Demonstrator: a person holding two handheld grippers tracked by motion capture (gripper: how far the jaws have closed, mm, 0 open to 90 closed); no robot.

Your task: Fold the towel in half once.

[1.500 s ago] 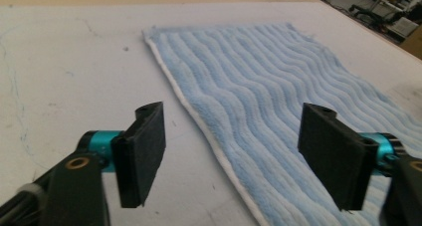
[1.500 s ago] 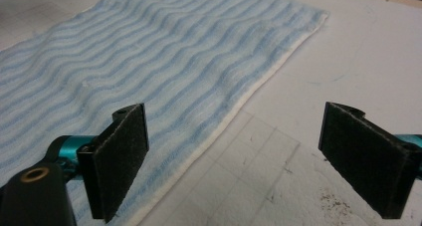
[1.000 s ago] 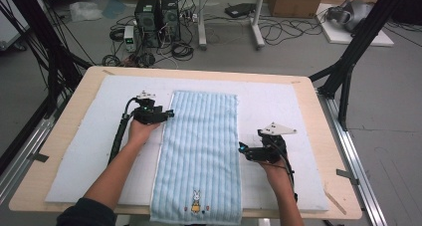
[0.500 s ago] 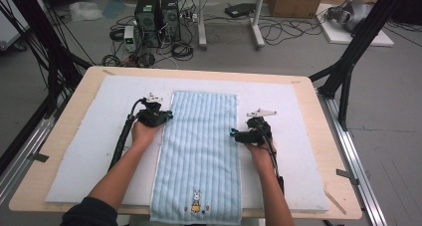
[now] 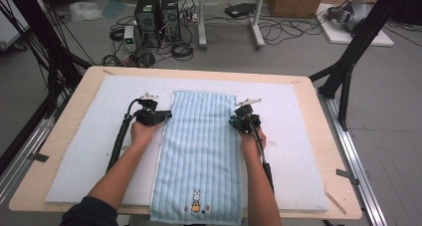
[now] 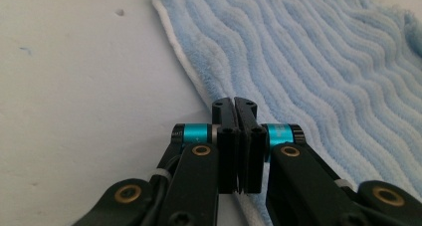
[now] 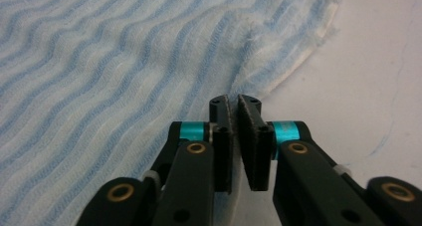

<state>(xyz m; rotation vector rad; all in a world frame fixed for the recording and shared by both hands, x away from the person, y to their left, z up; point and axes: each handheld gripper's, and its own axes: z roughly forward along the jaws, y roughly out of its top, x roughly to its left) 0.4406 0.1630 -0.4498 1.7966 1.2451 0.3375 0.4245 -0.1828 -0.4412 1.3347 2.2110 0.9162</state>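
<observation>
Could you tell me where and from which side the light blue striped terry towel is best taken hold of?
Probably by its two long side hems near the far end. The light blue striped terry towel lies flat and lengthwise on the white foam mat, so only its thin edges offer a pinch. The left gripper comes level from the left edge, the right gripper from the right edge; both are pinched shut there.
</observation>
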